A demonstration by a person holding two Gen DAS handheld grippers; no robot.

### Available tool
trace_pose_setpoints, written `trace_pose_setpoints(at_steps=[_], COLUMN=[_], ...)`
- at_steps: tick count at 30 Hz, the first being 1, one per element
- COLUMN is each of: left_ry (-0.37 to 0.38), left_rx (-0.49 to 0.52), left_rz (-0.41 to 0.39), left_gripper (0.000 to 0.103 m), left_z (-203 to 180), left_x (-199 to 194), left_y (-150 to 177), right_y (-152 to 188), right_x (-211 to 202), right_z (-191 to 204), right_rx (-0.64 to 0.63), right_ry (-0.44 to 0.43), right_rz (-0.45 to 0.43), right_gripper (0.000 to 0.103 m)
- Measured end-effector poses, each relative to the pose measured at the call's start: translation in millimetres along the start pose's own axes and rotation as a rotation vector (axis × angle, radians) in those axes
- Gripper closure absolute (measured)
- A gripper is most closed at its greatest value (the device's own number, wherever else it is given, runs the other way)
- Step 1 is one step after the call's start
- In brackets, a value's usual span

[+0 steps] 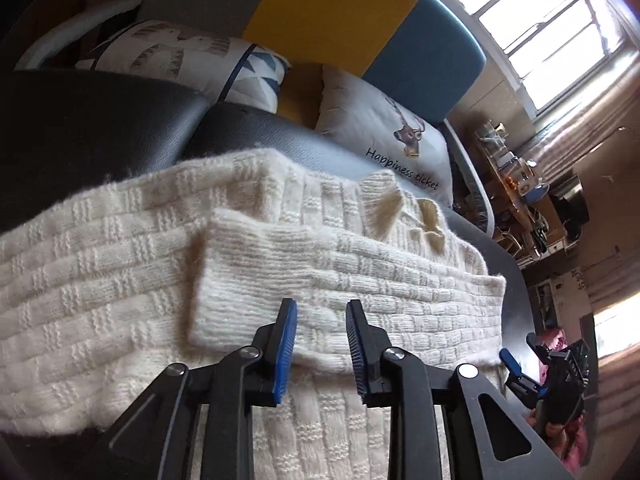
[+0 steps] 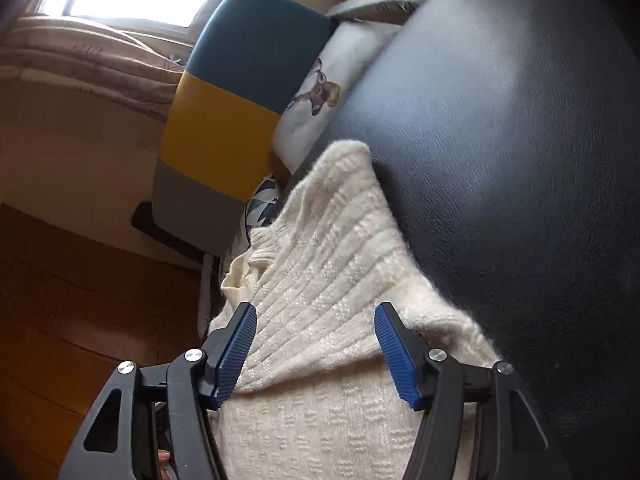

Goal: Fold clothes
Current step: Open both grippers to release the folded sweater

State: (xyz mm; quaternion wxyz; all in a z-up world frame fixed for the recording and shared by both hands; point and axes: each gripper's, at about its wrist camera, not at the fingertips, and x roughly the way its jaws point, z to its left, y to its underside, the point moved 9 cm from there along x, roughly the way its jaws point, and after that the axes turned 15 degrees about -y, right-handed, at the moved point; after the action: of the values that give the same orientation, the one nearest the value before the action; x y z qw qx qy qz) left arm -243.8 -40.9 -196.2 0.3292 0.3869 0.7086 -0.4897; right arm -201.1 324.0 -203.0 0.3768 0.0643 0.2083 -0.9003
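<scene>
At the front edge of the black sofa seat (image 1: pixel 100 120) lies one cream knit sweater (image 1: pixel 120 264), its lower part hidden behind both grippers. Left gripper (image 1: pixel 320 348) and right gripper (image 2: pixel 316 356) gape, holding nothing. Two cushions (image 1: pixel 384 136) sit behind.

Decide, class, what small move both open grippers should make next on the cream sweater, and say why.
Probably close both on the knit: the left gripper and right gripper are open astride the cream sweater, only partly folded on the black cushion, so neither holds it yet.
</scene>
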Motion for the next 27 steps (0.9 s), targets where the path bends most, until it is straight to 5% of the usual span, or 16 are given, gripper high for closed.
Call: trace_pose_setpoints(at_steps=[8,11,14,21,27], left_ry=[-0.001,0.018,0.052,0.053,0.026], left_rx=[0.044,0.001,0.009,0.0,0.015], left_rz=[0.002,0.006,-0.014,-0.021,-0.071], left_gripper=[0.066,0.066,0.067,0.067,0.066], left_z=[-31.6,-21.1,-18.6,-22.1,-17.1], left_x=[24.3,35.3,36.6,23.7,3.5], left_y=[-7.6,-2.3,4.3,-0.1,-5.9], right_y=[-33.7,-53.6,-65.5,-59.9,-17.4], right_x=[55.3,78.0,89.3,92.9,103.0], right_z=[25.5,3.1,-15.9,-5.8,33.3], right_rx=[-0.342,-0.322,-0.269,-0.365,-0.565], right_ry=[0.189,0.254,0.215,0.287,0.304], right_rz=[0.128,0.144,0.124,0.142,0.234], right_gripper=[0.037,0.038,0.039,0.039,0.038])
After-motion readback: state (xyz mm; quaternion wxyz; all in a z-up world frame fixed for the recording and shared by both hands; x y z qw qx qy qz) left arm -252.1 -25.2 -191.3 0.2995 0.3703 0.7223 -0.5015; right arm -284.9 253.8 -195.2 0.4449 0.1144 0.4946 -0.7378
